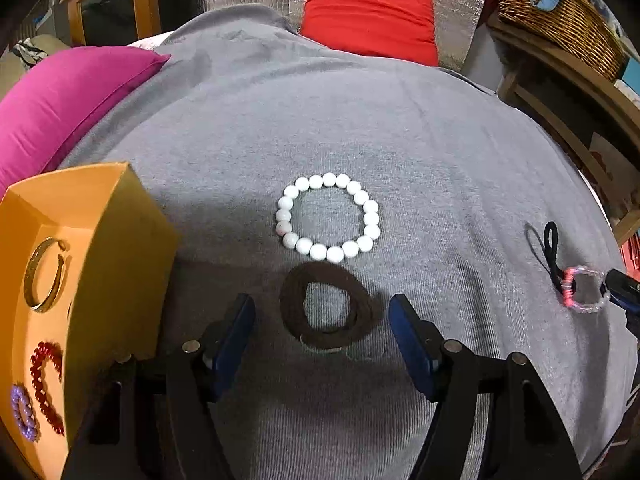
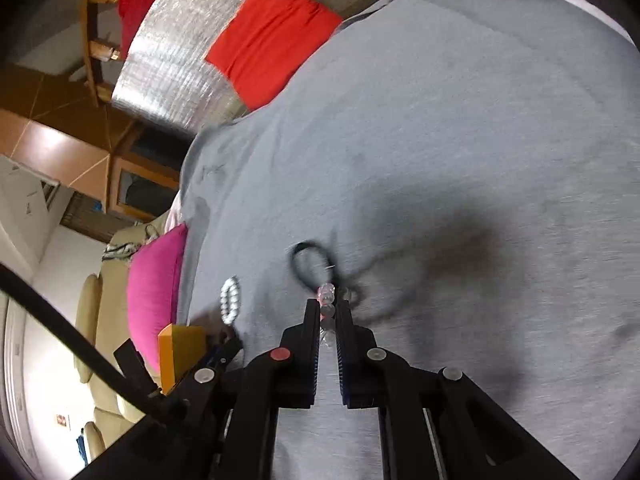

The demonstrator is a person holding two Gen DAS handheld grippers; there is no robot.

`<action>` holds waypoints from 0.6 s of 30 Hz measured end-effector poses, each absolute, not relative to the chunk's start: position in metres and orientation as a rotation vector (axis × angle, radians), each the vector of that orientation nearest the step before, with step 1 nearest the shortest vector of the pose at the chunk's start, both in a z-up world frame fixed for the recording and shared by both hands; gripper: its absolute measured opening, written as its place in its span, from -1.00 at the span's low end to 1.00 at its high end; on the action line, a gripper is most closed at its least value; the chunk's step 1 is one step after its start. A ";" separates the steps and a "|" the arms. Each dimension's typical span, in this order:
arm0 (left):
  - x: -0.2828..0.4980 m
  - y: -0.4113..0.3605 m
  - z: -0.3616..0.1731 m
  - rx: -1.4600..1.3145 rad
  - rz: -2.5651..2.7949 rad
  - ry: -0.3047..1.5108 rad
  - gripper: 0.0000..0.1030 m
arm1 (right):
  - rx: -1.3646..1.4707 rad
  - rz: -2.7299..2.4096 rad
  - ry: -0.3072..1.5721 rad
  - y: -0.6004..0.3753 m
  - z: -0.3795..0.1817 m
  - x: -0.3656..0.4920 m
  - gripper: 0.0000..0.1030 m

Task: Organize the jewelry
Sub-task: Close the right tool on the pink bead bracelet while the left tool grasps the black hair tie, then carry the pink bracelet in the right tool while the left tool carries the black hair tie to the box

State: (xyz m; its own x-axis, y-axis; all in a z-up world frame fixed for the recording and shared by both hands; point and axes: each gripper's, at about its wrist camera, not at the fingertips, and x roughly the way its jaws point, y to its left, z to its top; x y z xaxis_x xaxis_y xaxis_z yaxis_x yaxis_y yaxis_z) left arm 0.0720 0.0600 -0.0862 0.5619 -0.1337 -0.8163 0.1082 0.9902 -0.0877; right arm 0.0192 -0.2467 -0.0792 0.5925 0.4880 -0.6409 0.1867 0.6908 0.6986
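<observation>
The left gripper (image 1: 322,320) hangs open, its jaws straddling the brown hair tie (image 1: 328,310) on the grey cloth (image 1: 440,152); the orange box (image 1: 116,264) lies just left; the right gripper (image 2: 328,312) pinches a clear pink bead bracelet (image 2: 326,294).

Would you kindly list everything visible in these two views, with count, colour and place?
bead bracelet: one, white, centre of grey cover
hair tie: one, brown, between left fingers
clear bracelet: one, pink-tinted, in right gripper
black loop: one, beside clear bracelet
box: one, orange, left; holds gold bangle, red bracelet, purple bracelet
cushions: magenta, red
basket: one, wicker, far right
left gripper: open
right gripper: shut on clear bracelet
</observation>
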 end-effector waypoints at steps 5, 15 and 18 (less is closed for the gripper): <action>0.073 0.052 -0.088 -0.022 -0.176 0.934 0.31 | 0.839 0.136 0.970 -0.272 -0.089 0.013 -0.83; 0.066 0.046 -0.084 -0.019 -0.245 0.912 -0.69 | 0.803 0.053 0.976 -0.293 -0.093 0.012 -0.83; 0.063 0.047 -0.083 -0.042 -0.268 0.918 -0.72 | 0.798 0.043 0.996 -0.293 -0.098 0.013 -0.83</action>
